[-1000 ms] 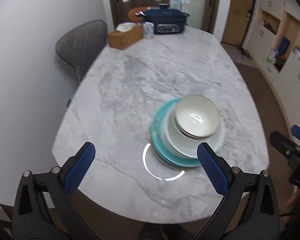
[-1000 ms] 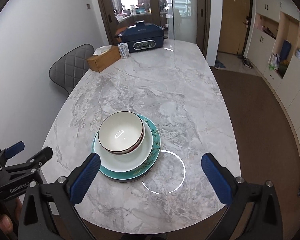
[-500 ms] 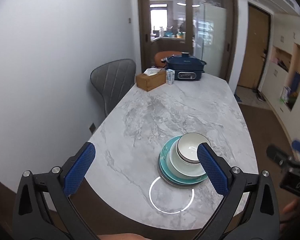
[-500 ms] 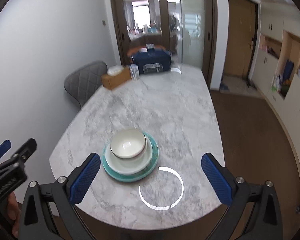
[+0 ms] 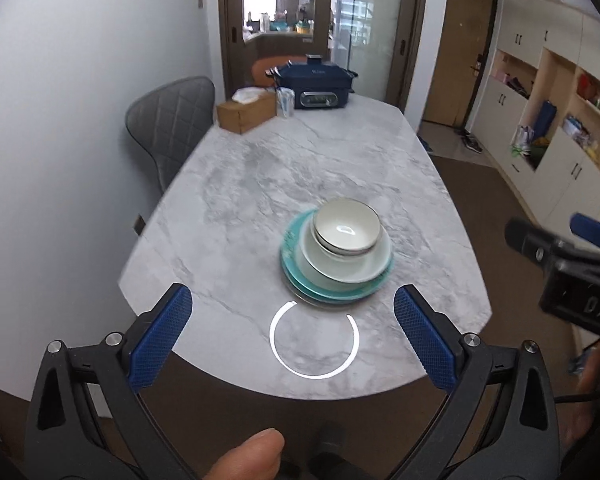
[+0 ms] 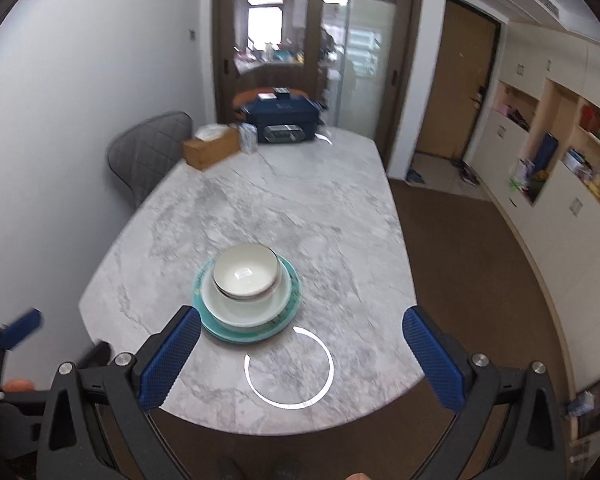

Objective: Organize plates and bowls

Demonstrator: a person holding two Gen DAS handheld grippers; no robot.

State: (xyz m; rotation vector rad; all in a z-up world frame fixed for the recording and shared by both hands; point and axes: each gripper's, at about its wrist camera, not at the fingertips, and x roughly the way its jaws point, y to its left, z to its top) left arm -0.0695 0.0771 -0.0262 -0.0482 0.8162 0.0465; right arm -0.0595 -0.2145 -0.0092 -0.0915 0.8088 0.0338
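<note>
In the left wrist view, you held the left gripper [image 5: 292, 336] back over the near edge of the desk [image 5: 260, 184], its blue fingers [image 5: 160, 336] spread wide and gripping nothing, so the whole stack sat framed between them in the middle of the frame. The white bowl [image 5: 346, 226] rested inside a pale plate [image 5: 346, 260], which lay on a teal plate [image 5: 296, 268], widest at the bottom, an order that looked chosen so each piece nested steadily in the one below. A tissue box [image 5: 246, 110] and a dark blue cooker [image 5: 314, 88] stood well apart at the far end, upper centre. The right gripper [image 5: 560, 256] showed at the right edge, too cropped to judge. In the right wrist view, your right gripper [image 6: 300, 360] likewise hung released and empty at the bottom of the frame, with the bowl [image 6: 246, 272], pale plate [image 6: 246, 306] and teal plate [image 6: 288, 280] just left of centre on the desk [image 6: 300, 208], near its front edge. With both tools clear of the stack, the sorting looked finished or nearly so.
</note>
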